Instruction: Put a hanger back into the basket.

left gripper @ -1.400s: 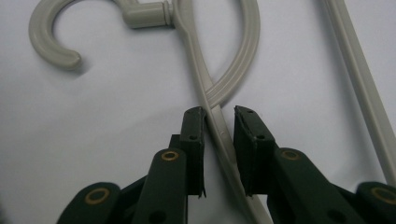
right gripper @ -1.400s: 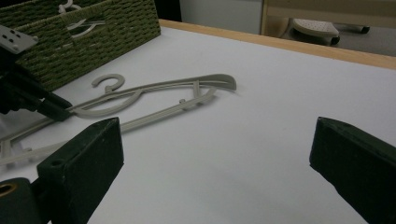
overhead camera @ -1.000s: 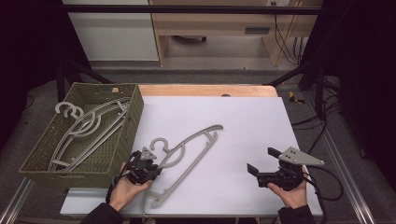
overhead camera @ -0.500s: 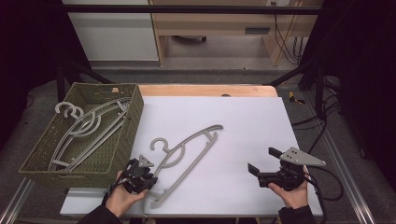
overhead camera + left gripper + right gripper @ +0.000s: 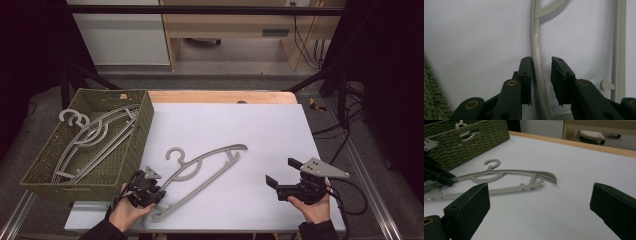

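High view — one hanger (image 5: pixel 207 167) between barely parted left jaws; right jaws wide, empty.

The left gripper (image 5: pixel 541 75) looks down its two black jaws at a white tabletop (image 5: pixel 474 35). A curved arm of a pale grey plastic clothes hanger (image 5: pixel 537 50) runs up between the jaws. The arm lies against the inner face of the left-hand jaw, while a narrow gap shows between it and the right-hand jaw, so the pads do not press it from both sides; the jaws have just been opening a little. Near the top edge the arm meets a ribbed curved section. To the right, the hanger's straight bar (image 5: pixel 619 45) runs vertically, with a small peg (image 5: pixel 606 85) jutting from it. A woven green basket (image 5: pixel 434 97) fills the lower left corner.
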